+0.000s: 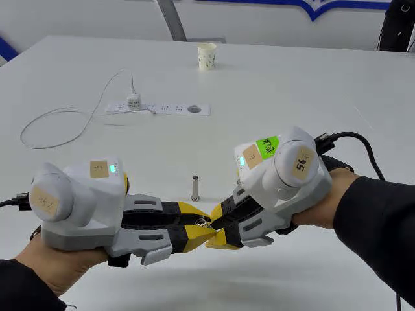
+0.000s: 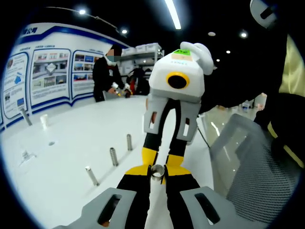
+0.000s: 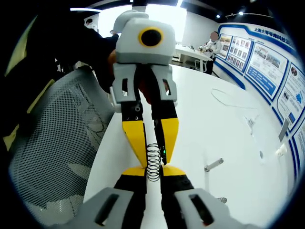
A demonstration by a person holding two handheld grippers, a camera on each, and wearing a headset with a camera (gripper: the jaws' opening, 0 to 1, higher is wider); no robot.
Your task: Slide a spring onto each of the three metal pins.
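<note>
A small steel spring (image 3: 152,162) sits between the yellow tips of both grippers, which meet nose to nose low over the table. My left gripper (image 1: 206,234) comes in from the left and my right gripper (image 1: 219,228) from the right. In the left gripper view the spring's end shows as a ring (image 2: 157,171) between the jaws. Both pairs of jaws stand narrow against the coils. Three upright metal pins (image 2: 92,175) (image 2: 113,156) (image 2: 129,142) stand in a row; the middle one looks ribbed. One pin (image 1: 194,188) stands just beyond the tips.
A white power strip (image 1: 159,109) with a looping cable (image 1: 58,123) lies mid-table, and a paper cup (image 1: 207,56) stands at the far side. A grey mesh chair (image 3: 57,143) is beside the table edge. People stand at a far bench (image 2: 112,71).
</note>
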